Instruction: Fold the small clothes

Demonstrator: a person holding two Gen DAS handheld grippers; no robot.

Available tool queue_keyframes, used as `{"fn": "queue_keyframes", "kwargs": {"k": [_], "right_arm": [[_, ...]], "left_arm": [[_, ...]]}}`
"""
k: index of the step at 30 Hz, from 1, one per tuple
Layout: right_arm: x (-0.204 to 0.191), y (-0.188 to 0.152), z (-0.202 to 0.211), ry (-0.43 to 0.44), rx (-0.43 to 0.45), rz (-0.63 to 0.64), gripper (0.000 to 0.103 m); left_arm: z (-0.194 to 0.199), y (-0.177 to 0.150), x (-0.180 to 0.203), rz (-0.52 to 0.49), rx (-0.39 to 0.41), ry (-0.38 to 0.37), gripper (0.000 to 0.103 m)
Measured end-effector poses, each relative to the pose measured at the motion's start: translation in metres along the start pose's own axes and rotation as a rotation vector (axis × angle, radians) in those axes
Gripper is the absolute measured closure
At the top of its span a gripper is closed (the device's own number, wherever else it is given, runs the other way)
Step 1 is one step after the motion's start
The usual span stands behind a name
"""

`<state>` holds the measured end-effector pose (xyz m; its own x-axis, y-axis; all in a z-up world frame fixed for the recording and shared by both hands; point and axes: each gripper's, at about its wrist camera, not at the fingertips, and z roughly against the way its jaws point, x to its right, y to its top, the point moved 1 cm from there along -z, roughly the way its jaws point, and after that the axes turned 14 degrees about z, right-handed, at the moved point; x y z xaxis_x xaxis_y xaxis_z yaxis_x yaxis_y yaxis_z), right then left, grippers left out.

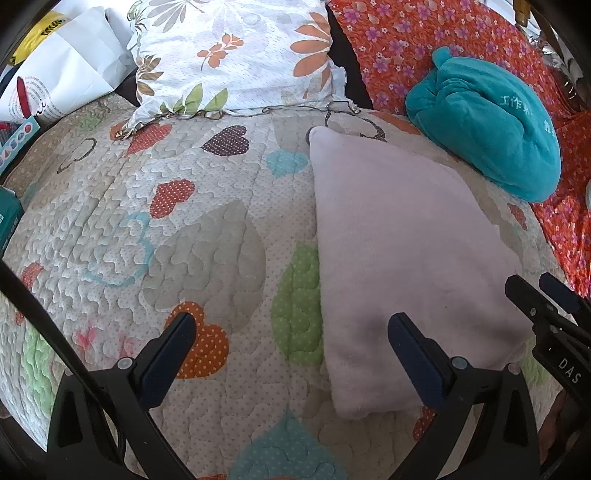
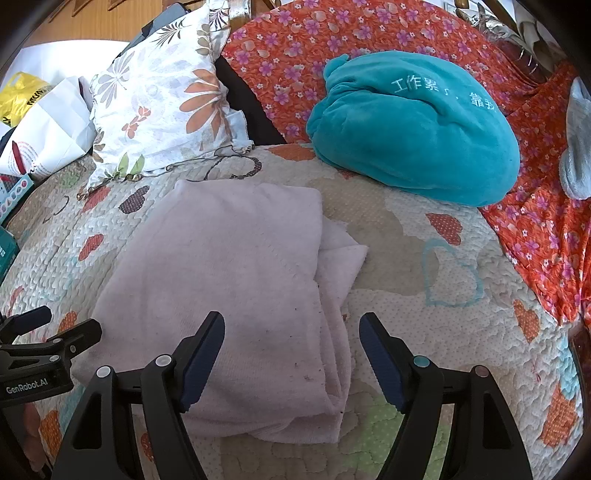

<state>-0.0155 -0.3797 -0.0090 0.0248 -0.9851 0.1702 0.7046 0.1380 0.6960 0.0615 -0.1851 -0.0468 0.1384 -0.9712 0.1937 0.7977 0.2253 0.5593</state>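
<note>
A pale pink garment (image 1: 399, 251) lies folded flat on the heart-patterned quilt (image 1: 207, 229); in the right wrist view it (image 2: 236, 280) shows layered edges along its right side. My left gripper (image 1: 291, 332) is open and empty, hovering over the garment's near left edge. My right gripper (image 2: 291, 332) is open and empty above the garment's near right edge. The right gripper also shows at the right of the left wrist view (image 1: 543, 295), and the left gripper at the left of the right wrist view (image 2: 55, 325).
A teal plush cushion (image 2: 413, 125) lies behind the garment on an orange floral cover (image 2: 332, 33). A floral pillow (image 1: 236, 55) and white bags (image 1: 66, 62) sit at the back left. A teal box (image 1: 7, 218) is at the left edge.
</note>
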Motion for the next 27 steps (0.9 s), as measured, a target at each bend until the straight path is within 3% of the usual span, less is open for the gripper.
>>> {"fn": "queue_keyframes", "kwargs": {"k": [27], "right_arm": [[-0.0095,-0.0028,-0.0033,0.007,-0.029,0.047,0.021]], "left_arm": [[-0.0067,-0.0045,0.0024,-0.055,-0.001,0.008,0.0]]}}
